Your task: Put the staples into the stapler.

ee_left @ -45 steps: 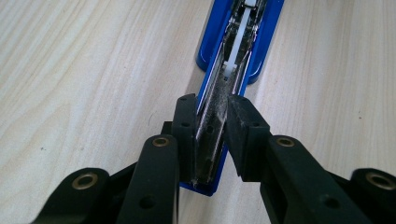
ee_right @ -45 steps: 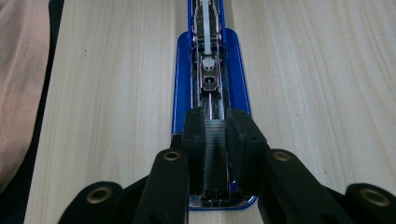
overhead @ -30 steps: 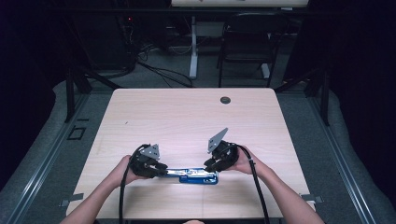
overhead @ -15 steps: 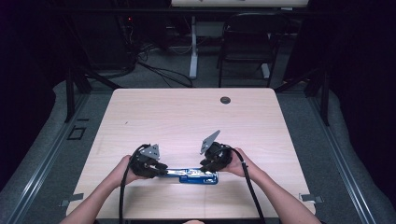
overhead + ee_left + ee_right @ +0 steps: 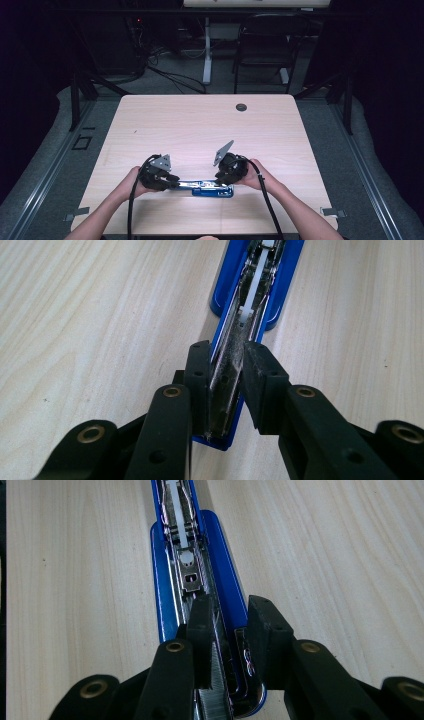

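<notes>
Low in the middle of the high view, near the table's (image 5: 200,125) front edge, a blue stapler (image 5: 212,189) lies opened out flat between the two hands, its ends hidden under them. The left gripper (image 5: 172,183) is clamped tight on the stapler's metal arm (image 5: 235,375), whose near tip is lost behind the pads. The right gripper (image 5: 221,181) has its jaws around the staple channel (image 5: 220,645), just closing a little; whether both pads press, I cannot tell.
</notes>
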A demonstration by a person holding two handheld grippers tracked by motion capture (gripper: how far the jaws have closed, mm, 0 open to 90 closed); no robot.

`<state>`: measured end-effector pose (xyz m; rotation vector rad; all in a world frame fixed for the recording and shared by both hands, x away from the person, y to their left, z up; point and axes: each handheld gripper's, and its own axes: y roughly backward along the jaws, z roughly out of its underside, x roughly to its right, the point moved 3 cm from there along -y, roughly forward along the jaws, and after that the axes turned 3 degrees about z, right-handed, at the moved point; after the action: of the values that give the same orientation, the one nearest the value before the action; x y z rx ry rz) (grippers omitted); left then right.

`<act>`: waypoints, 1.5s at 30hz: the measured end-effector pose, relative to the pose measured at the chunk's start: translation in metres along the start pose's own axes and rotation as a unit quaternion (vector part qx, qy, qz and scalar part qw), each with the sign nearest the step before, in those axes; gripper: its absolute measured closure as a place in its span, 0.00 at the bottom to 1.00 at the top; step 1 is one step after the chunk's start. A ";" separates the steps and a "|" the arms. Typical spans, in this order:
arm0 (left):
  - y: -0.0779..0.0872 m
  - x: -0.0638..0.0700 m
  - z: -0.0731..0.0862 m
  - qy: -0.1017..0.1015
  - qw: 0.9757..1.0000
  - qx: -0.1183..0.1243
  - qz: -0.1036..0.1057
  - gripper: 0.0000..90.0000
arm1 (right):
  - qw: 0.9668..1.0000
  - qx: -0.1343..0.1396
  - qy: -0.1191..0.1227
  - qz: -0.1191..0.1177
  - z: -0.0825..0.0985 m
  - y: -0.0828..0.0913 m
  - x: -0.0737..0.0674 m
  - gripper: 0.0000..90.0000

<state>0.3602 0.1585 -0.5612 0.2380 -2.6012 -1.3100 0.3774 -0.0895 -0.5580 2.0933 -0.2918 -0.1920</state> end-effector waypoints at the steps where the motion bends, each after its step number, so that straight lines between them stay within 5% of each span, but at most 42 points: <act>1: 0.000 0.000 0.000 0.000 1.000 0.002 0.000 0.82 | 1.000 0.003 -0.001 -0.002 0.000 0.000 0.000 0.81; 17: 0.001 0.000 0.000 -0.002 1.000 0.002 -0.001 0.82 | 0.999 0.036 -0.019 0.004 -0.010 0.002 -0.008 1.00; 45: 0.002 0.000 0.000 -0.005 1.000 0.002 -0.002 0.81 | 0.998 0.057 -0.029 -0.006 -0.035 -0.025 -0.026 1.00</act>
<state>0.3600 0.1598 -0.5598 0.2394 -2.6135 -1.3103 0.3642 -0.0407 -0.5610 2.2051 -0.3327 -0.2485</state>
